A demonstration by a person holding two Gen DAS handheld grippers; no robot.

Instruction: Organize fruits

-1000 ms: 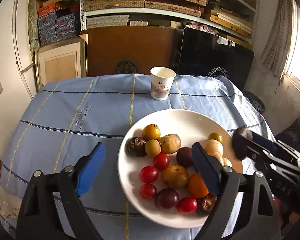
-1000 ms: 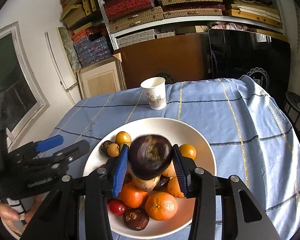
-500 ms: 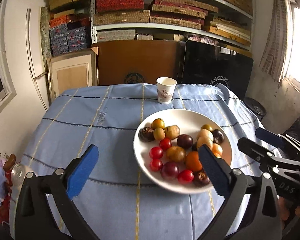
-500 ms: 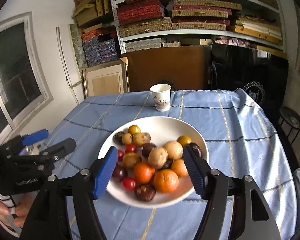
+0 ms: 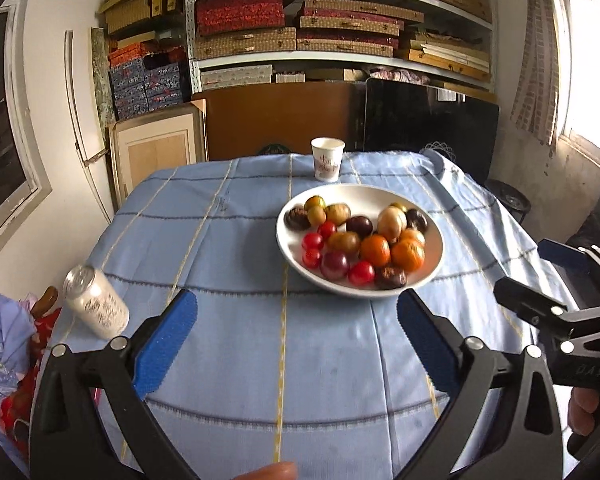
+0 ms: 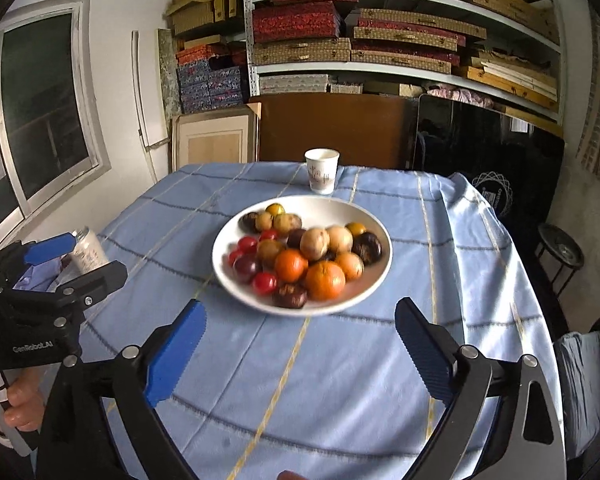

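**Both grippers drawn back, fruit all in the bowl**

Since a second ago you have pulled both grippers back from the wide white ceramic bowl (image 5: 434, 256), and the dark purple round fruit (image 6: 367, 246) that your right gripper (image 6: 300, 354) pinched then now lies in the bowl, at the right of the pile beside two pale tan fruits. Your right gripper's blue-padded jaws are opening and hold nothing; only the light blue striped tablecloth (image 6: 340, 380) shows between them. Your left gripper (image 5: 296, 344) is spread wide and empty too, hanging over bare cloth on the near side of the bowl.

The bowl sits right of the table's middle. In it, small red cherry tomatoes (image 5: 313, 241) gather on the left, two oranges (image 5: 408, 254) lie at the near right, and dark and yellow-brown fruits fill the rest. A white paper cup (image 5: 327, 159) with red print stands upright just beyond the bowl. A white drinks can (image 5: 96, 307) stands at the table's left edge, leaning in the fisheye view, next to a heap of coloured cloth (image 5: 4, 344).
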